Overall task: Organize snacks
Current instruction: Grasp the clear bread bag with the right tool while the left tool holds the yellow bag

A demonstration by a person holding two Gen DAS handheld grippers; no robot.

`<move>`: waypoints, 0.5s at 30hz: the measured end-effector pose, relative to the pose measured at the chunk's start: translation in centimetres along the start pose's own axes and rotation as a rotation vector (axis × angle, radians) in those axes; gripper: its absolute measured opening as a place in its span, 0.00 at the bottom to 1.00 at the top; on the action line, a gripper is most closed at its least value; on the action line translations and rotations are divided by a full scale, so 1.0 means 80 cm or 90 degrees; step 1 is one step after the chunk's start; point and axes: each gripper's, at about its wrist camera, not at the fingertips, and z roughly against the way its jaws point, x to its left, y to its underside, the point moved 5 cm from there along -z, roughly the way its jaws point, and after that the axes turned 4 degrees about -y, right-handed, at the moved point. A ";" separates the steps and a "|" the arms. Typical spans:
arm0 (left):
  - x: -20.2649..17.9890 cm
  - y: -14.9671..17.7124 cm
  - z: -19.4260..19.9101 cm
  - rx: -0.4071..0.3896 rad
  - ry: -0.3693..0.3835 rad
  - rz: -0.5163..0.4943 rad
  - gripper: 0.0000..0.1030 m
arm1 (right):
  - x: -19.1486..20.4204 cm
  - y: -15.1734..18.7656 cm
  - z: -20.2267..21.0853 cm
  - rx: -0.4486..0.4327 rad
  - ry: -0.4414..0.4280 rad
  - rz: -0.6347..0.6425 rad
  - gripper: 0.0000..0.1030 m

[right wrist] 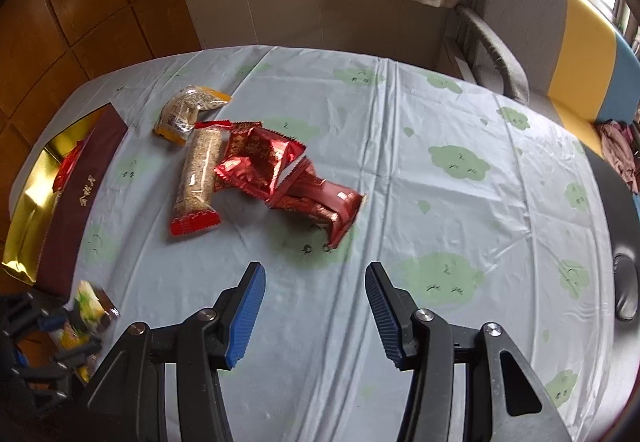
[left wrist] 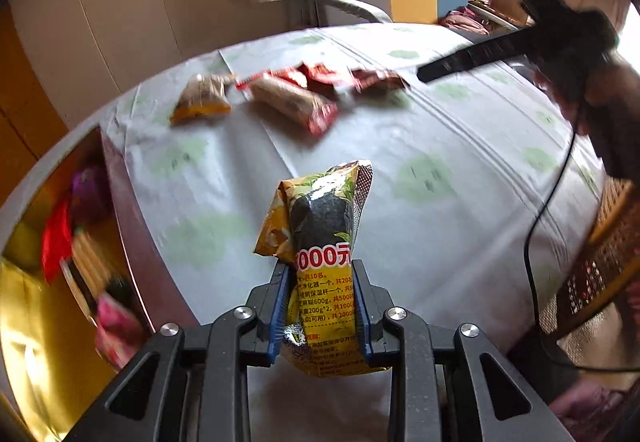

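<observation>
Yellow and black foil marks the snack packet (left wrist: 320,242) that is pinched between the blue pads of the left gripper (left wrist: 322,306) at the lower centre of the left wrist view, the packet standing upright above the jaws and held clear of the tablecloth (left wrist: 440,162). The pale cloth, printed with green cloud shapes, is spread over the whole table. In the right wrist view the right gripper (right wrist: 316,310) is seen at the bottom centre with its jaws spread apart and nothing between them, hung over bare cloth. Above it, at the centre of that frame, a heap of red foil packets (right wrist: 280,174) is laid, and just to their left a long clear-windowed bar with red ends (right wrist: 198,182) lies lengthwise. A small yellow-edged packet of seeds (right wrist: 188,112) is set just beyond the bar's upper end. At the left edge a gold-lined box (right wrist: 32,202) with a maroon wall is placed, with red wrappers visible inside. A grey, yellow and blue chair (right wrist: 560,42) is stood at the upper right, beyond the table's far edge.
</observation>
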 end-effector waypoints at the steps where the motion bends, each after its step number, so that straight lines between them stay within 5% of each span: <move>1: -0.002 0.005 -0.003 0.001 0.001 -0.002 0.28 | 0.004 0.000 -0.002 0.004 -0.006 -0.004 0.51; 6: 0.003 0.011 -0.006 -0.027 0.016 0.011 0.28 | 0.043 -0.019 -0.013 0.017 -0.049 0.001 0.51; 12: 0.005 0.013 -0.009 -0.052 0.023 0.019 0.29 | 0.120 -0.090 -0.032 0.012 -0.138 0.016 0.52; 15: 0.008 0.014 -0.008 -0.061 0.032 0.034 0.30 | 0.148 -0.126 -0.060 0.027 -0.156 0.009 0.66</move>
